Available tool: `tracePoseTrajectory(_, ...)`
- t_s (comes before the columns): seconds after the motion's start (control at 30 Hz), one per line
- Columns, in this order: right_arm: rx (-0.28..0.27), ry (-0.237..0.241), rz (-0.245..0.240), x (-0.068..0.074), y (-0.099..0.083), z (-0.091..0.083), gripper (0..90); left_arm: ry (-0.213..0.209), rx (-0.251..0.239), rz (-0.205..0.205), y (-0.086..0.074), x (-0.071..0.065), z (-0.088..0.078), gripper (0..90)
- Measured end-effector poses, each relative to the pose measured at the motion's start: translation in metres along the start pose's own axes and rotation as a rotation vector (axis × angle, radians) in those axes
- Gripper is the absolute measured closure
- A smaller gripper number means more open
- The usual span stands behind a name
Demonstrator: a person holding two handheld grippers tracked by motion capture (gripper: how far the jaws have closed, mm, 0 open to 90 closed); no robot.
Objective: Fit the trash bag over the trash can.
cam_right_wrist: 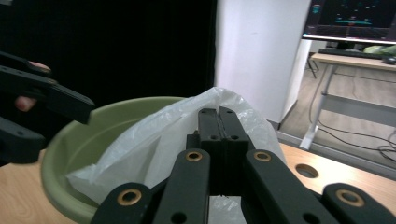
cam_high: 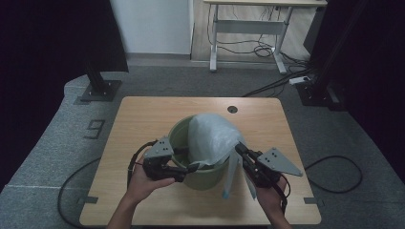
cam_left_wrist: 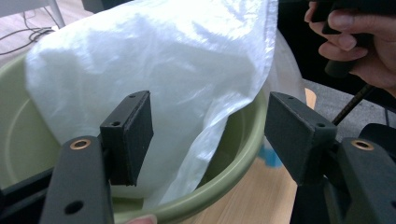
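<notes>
Nearest the high camera, my two hands come in from the bottom edge, each holding a gripper against the green bucket (cam_high: 203,176), which stands mid-table on the wooden table (cam_high: 143,119).

Right gripper (cam_right_wrist: 218,122): jaws pressed flat together, pinching a fold of the white plastic bag (cam_right_wrist: 159,140). In the high view the bag (cam_high: 210,138) billows up out of the bucket, with a strip of film hanging down past the rim on the right.

Left gripper (cam_left_wrist: 210,135): jaws stand apart, straddling the near rim of the bucket (cam_left_wrist: 224,179) with film between them. The pads press on nothing.

Handling, my judgement: the bag is thin, very light and limp, and probably slick. It will crumple and slide rather than hold a shape, and a hard tug could tear it. Best hold is at the mouth edge, gathered into a doubled fold and pinched deep between the pads. The bucket looks stiff and light, so it may shift if the film drags on it.

View notes: the left gripper view gives the gap between pads and film, which the high view blurs. The right gripper view confirms the pinch. The high view alone gives the bucket's place on the table and the hanging strip.
</notes>
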State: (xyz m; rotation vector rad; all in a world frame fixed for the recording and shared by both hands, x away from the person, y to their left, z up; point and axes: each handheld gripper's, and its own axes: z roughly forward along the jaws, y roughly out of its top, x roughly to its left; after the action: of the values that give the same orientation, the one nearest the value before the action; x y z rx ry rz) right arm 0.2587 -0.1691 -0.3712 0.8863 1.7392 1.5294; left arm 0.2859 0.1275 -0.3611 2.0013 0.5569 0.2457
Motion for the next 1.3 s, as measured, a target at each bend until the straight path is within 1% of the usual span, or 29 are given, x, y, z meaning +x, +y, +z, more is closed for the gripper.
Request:
tracePoseTrajectory(0.1, 0.001, 0.016, -0.007, 0.005, 0.001, 0.003, 88.8, -0.003, 0.009, 0.005, 0.001, -0.003, 0.005, 31.3)
tracePoseTrajectory(0.27, 0.005, 0.034, -0.01, 0.011, 0.001, 0.007, 88.8, 0.004, 0.022, 0.014, 0.0, -0.009, 0.014, 29.0)
tracePoseTrajectory(0.33, 0.004, 0.039, -0.012, 0.013, 0.001, 0.008, 88.8, 0.013, 0.029, 0.024, 0.001, -0.011, 0.018, 28.9)
tracePoseTrajectory(0.4, 0.003, 0.042, -0.014, 0.014, 0.002, 0.008, 88.8, 0.013, 0.035, 0.034, 0.003, -0.014, 0.022, 29.3)
tracePoseTrajectory(0.47, 0.001, 0.045, -0.013, 0.015, 0.002, 0.007, 88.8, 0.011, 0.039, 0.028, 0.004, -0.015, 0.025, 29.9)
tracePoseTrajectory(0.5, 0.0, 0.046, -0.013, 0.015, 0.001, 0.007, 88.8, 0.017, 0.039, 0.013, 0.005, -0.015, 0.027, 30.6)
tracePoseTrajectory(0.57, -0.001, 0.052, -0.01, 0.015, 0.001, 0.007, 88.8, 0.034, 0.039, -0.006, 0.005, -0.015, 0.029, 36.3)
tracePoseTrajectory(0.6, 0.0, 0.057, -0.008, 0.015, 0.0, 0.006, 88.7, 0.036, 0.033, -0.018, 0.005, -0.014, 0.029, 39.4)
tracePoseTrajectory(0.67, 0.003, 0.069, -0.011, 0.015, -0.002, 0.005, 88.6, 0.022, 0.015, -0.037, 0.005, -0.011, 0.028, 46.8)
tracePoseTrajectory(0.73, 0.004, 0.077, -0.007, 0.015, -0.004, 0.004, 88.4, 0.02, 0.008, -0.052, 0.006, -0.009, 0.026, 55.3)
tracePoseTrajectory(0.83, 0.004, 0.087, 0.002, 0.014, -0.007, 0.003, 88.1, -0.004, 0.011, -0.064, 0.006, -0.006, 0.026, 67.1)
tracePoseTrajectory(0.97, -0.001, 0.093, 0.011, 0.014, -0.01, 0.003, 86.8, -0.04, 0.028, -0.077, 0.006, -0.004, 0.029, 77.2)
tracePoseTrajectory(1.07, -0.003, 0.097, 0.023, 0.012, -0.013, 0.001, 80.2, -0.078, 0.039, -0.083, 0.005, -0.001, 0.031, 83.2)
tracePoseTrajectory(1.1, -0.006, 0.1, 0.028, 0.012, -0.014, 0.0, 75.6, -0.082, 0.035, -0.085, 0.005, 0.0, 0.03, 84.5)
tracePoseTrajectory(1.17, -0.019, 0.114, 0.036, 0.011, -0.016, -0.004, 63.3, -0.086, 0.023, -0.099, 0.004, 0.002, 0.029, 86.7)
tracePoseTrajectory(1.23, -0.037, 0.107, 0.035, 0.012, -0.018, -0.011, 54.2, -0.089, 0.004, -0.118, 0.002, 0.006, 0.026, 88.4)
tracePoseTrajectory(1.3, -0.052, 0.094, 0.03, 0.013, -0.021, -0.02, 48.1, -0.081, -0.009, -0.124, 0.002, 0.009, 0.024, 89.2)
